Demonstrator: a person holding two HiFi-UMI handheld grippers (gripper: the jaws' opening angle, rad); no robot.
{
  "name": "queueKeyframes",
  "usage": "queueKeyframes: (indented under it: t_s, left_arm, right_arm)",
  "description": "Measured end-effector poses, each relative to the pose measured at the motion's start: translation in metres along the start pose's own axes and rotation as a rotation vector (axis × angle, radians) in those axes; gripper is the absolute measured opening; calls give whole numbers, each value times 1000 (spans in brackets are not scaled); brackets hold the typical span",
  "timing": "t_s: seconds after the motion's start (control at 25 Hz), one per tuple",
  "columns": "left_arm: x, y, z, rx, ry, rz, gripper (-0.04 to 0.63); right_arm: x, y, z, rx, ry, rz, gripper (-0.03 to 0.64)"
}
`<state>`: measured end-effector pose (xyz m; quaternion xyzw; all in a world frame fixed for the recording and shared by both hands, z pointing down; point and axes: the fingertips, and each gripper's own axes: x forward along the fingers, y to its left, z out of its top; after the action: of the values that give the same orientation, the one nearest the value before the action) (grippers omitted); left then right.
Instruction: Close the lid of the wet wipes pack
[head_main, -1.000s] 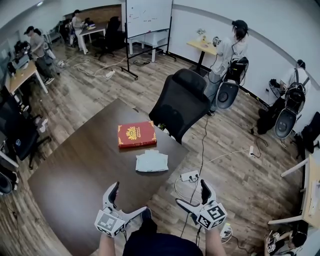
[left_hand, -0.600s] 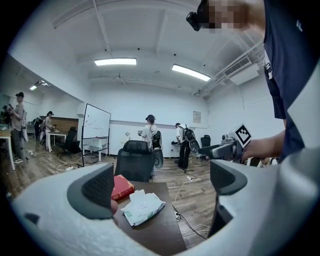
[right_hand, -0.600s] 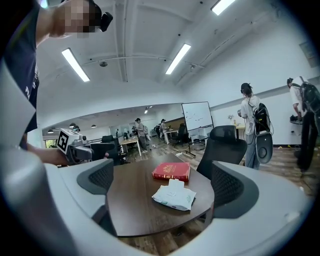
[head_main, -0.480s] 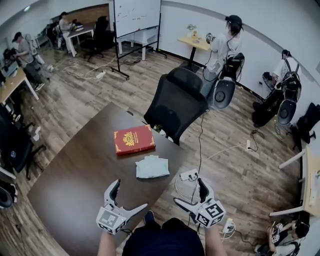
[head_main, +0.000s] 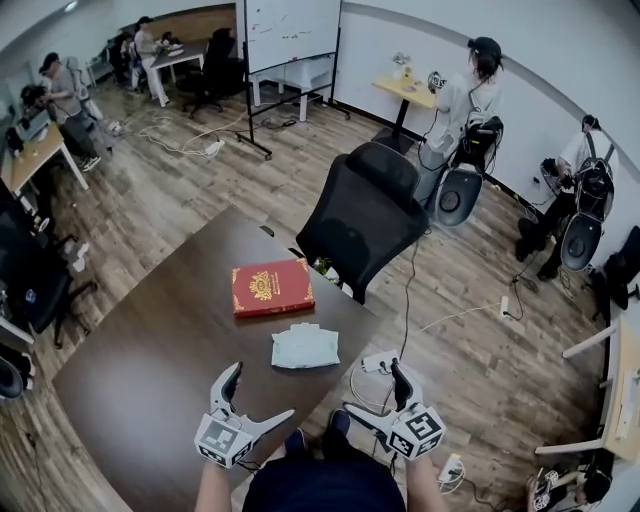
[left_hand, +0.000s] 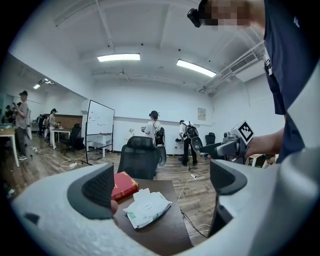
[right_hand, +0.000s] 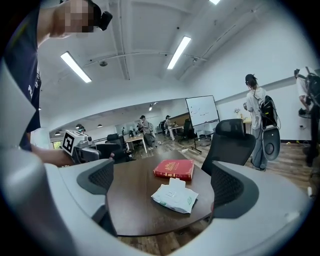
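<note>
Two tools hover at the near edge of the desk (head_main: 150, 350), each with jaws wide apart and holding nothing: the left tool (head_main: 262, 392) above the desk, the right tool (head_main: 372, 387) just off its edge. The wet wipes pack (head_main: 304, 346) lies flat on the desk near a red book (head_main: 272, 287), its lid flipped open.

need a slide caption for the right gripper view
Open right gripper faces a white wet wipes pack, lid flipped open, beside a red hardcover book on a dark brown table.

Grey hand-held grippers (head_main: 262, 392) (head_main: 372, 388) carry black pads (left_hand: 97, 187) and marker cubes (head_main: 222, 440).
</note>
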<state>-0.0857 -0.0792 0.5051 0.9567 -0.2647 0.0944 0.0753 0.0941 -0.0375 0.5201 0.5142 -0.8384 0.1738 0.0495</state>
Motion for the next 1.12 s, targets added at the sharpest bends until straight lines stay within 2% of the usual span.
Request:
queueKeyframes:
  t_s: [0.2,0.36,0.44,0.52,0.6,0.88,1.12]
  left_arm:
    - [21,11,-13,0,22,44,594]
    - [43,16,-35,72,123,45,592]
    - [51,22,-42,42,130,47,592]
    - [58,32,-44,-30,107,68,591]
    - [65,42,-47,-65,99,93,581]
    - [89,59,-85,17,219,112,580]
    - [113,76,-121,25,296,129,581]
  right_arm:
    - [18,-23,4,-36,20,46,604]
    - [29,-36,5,-34,27,75,604]
    - [33,-40,5,-33,29,83,604]
    - [36,-45,3,-28,36,89,604]
    - [38,-47,0,-23,47,93,604]
    - [42,-51,-4,-13,67,104,604]
    - [40,-57,-5,-12,74,98,603]
